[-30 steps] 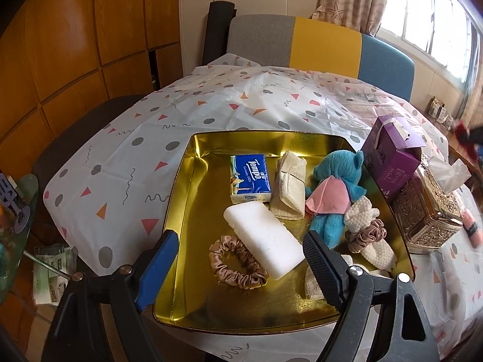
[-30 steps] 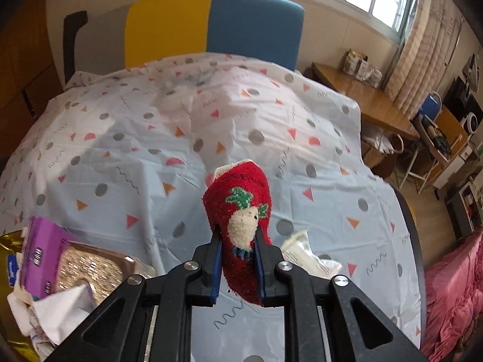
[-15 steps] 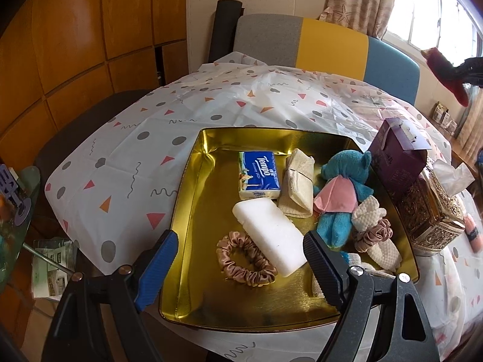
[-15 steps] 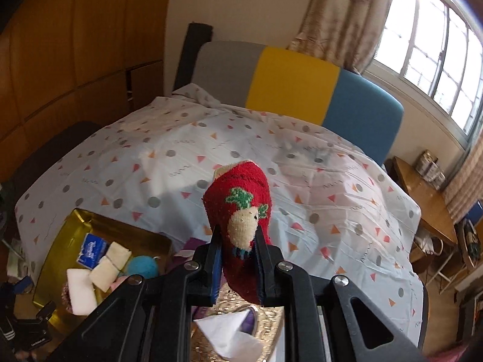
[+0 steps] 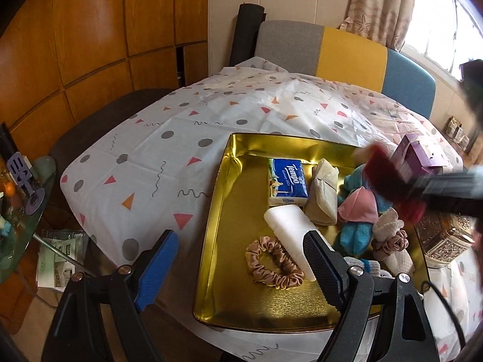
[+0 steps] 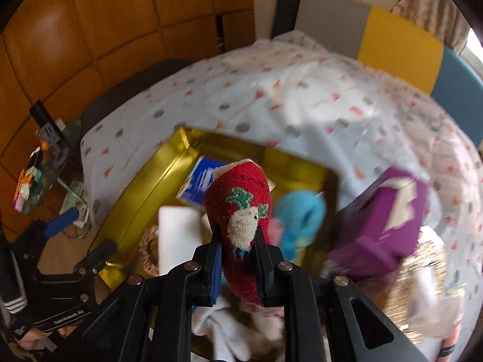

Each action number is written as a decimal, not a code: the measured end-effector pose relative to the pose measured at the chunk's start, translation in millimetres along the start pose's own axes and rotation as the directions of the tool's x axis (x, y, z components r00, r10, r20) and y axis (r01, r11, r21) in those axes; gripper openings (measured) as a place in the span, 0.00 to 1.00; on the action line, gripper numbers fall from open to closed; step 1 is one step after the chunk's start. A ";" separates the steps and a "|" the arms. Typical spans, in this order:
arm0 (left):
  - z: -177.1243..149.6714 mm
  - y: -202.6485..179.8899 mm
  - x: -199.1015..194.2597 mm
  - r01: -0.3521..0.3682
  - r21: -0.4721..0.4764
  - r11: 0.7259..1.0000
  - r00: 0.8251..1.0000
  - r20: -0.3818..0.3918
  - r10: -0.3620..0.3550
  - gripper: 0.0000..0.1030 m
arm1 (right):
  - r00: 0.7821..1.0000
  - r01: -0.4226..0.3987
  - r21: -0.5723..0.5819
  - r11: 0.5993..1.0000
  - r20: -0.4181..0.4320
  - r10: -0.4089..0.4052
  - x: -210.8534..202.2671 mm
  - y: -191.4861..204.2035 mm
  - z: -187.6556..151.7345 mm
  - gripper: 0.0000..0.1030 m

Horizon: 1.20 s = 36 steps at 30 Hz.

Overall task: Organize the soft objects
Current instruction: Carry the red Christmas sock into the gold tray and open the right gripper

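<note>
- The right gripper (image 6: 238,259) is clamped on a red sock (image 6: 241,211) with a white figure and green leaves knitted into it; the sock's lower end is hidden behind the jaws, and its toe stands up above the gold tray (image 6: 145,187), not resting on anything that shows
- In the left wrist view the same sock (image 5: 389,181) is only a dark red smear over the tray's right side, and the right gripper (image 5: 446,193) holding it is a blurred black bar cut off by the picture's edge
- The left gripper (image 5: 241,259) hangs with its jaws wide apart and nothing between them, over the near left edge of the tray (image 5: 217,241); in the right wrist view it (image 6: 78,235) sits at the lower left, held by a hand that is mostly out of frame
- In the tray lie a blue tissue pack (image 5: 286,185), a beige folded cloth (image 5: 323,196), a white block (image 5: 289,229) partly hidden by the left gripper's right finger, a tan scrunchie (image 5: 271,265), and a blue plush toy (image 5: 356,232) with a pink piece on it, half covered by the sock's blur
- Near the tray's right corner a cream and brown bundle (image 5: 392,238) is hard to make out; whether it is one thing or several I cannot tell
- A purple box (image 5: 422,157) and an ornate tissue box (image 5: 446,235) stand just beside the tray on the dotted tablecloth (image 5: 181,138); both are partly cut off; the right wrist view is too blurred to show detail there
</note>
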<state>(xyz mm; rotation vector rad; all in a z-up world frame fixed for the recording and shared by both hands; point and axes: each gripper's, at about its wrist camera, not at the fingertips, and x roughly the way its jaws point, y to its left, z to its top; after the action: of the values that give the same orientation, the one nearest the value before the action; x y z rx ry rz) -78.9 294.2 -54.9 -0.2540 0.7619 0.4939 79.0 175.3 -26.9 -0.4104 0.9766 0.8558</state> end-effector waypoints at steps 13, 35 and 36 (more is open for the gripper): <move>-2.3 -4.0 4.6 0.002 0.013 1.000 1.000 -0.018 -0.002 0.83 | 0.993 0.020 0.010 1.000 -0.117 -0.019 64.5 9.9 -41.2 0.16; -4.0 -9.3 5.7 0.000 0.023 1.000 1.000 -0.020 0.001 0.85 | 0.997 0.062 0.056 0.997 0.043 -0.065 18.9 -1.8 -45.7 0.35; -4.3 -9.8 5.4 0.000 0.024 1.000 1.000 -0.020 0.000 0.85 | 0.996 0.066 0.050 0.997 0.055 -0.068 17.8 -1.2 -46.4 0.27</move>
<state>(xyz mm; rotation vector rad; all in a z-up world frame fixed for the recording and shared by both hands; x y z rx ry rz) -73.1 285.8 -61.2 -0.2365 0.7867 0.4825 59.3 152.2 -66.2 -0.3734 0.9244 0.7777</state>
